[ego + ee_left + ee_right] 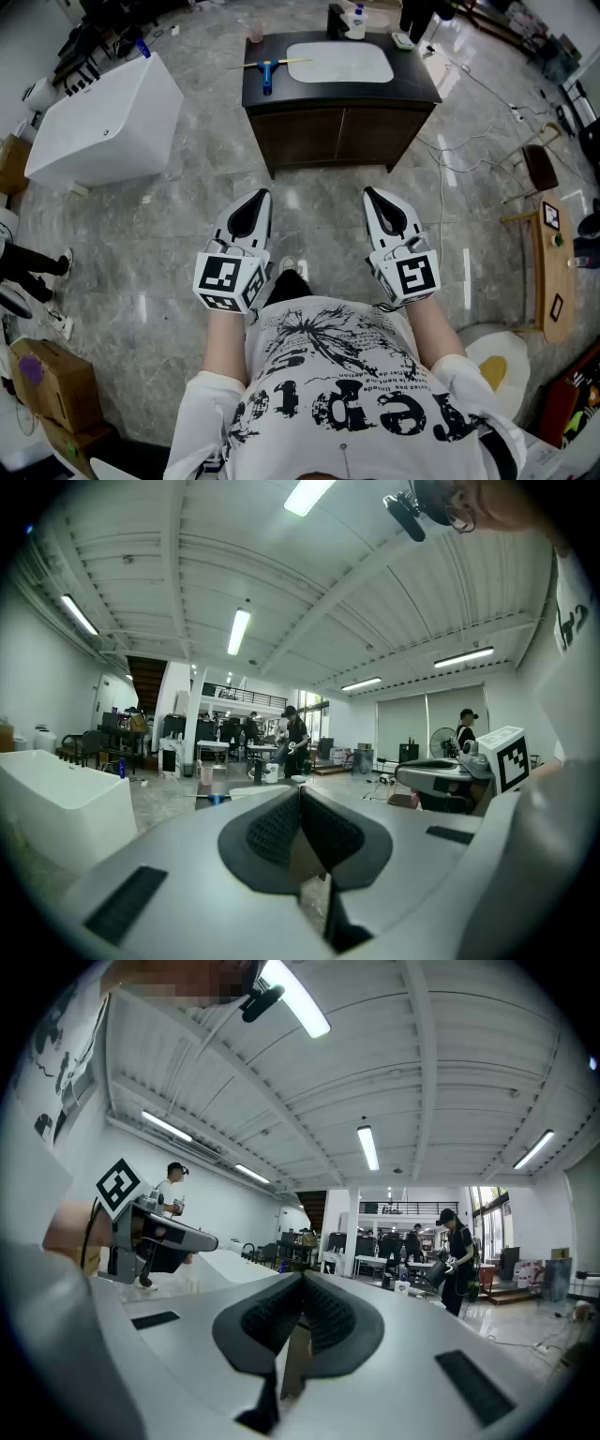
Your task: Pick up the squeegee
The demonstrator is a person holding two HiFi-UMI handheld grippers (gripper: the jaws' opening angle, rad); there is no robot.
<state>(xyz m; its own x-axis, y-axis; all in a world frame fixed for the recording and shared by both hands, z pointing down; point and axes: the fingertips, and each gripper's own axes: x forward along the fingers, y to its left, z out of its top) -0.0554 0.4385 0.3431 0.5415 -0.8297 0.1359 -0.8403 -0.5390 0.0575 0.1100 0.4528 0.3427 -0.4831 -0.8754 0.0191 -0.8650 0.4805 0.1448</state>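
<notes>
The squeegee, with a blue handle and a thin yellow blade, lies on the black top of a vanity, left of its white sink. In the left gripper view the squeegee shows small and far off beyond the jaws. Both grippers are held side by side in front of the person's chest, well short of the vanity, pointing towards it. My left gripper is shut with nothing between its pads. My right gripper is also shut and empty.
A white bathtub stands at the left of the vanity. A bottle sits behind the sink. Cables trail over the marble floor at the right, near a wooden table. Cardboard boxes stand at the lower left. People stand far off in the hall.
</notes>
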